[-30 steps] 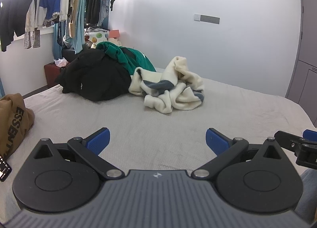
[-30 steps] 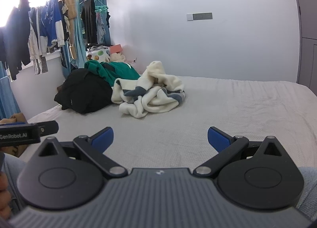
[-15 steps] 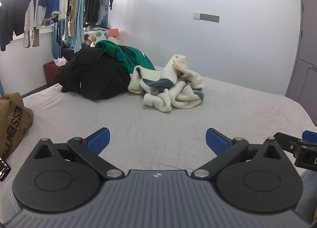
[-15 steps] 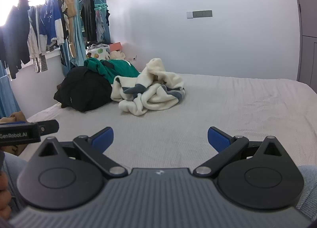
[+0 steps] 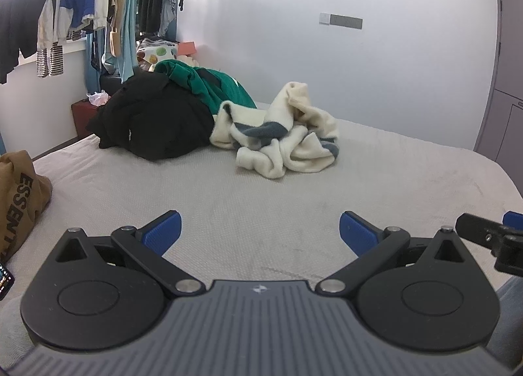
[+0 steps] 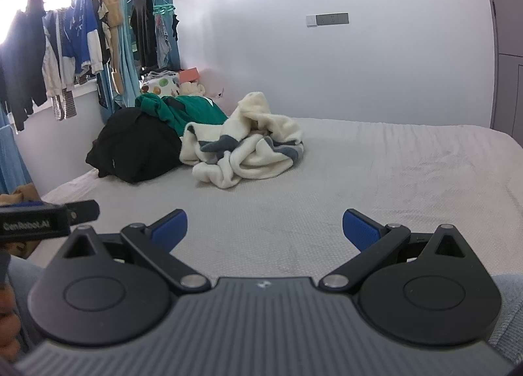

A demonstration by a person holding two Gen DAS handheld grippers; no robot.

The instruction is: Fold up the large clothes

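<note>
A crumpled cream and grey fleece garment (image 5: 284, 144) (image 6: 248, 150) lies on the grey bed (image 5: 261, 206) (image 6: 359, 179), far ahead of both grippers. Beside it on the left lie a black garment (image 5: 153, 127) (image 6: 134, 150) and a green one (image 5: 212, 85) (image 6: 186, 111). My left gripper (image 5: 260, 229) is open and empty, low over the near part of the bed. My right gripper (image 6: 264, 227) is open and empty too, beside it; part of it shows at the right edge of the left wrist view (image 5: 490, 238).
A brown garment with dark lettering (image 5: 19, 199) lies at the bed's near left edge. Clothes hang on a rack (image 6: 65, 42) along the left wall. A grey wardrobe (image 5: 503, 81) stands on the right. A dark red box (image 5: 81, 114) sits beyond the bed's far left corner.
Both grippers have moved slightly forward toward the clothes pile; the garments look a little nearer. Both stay open.
</note>
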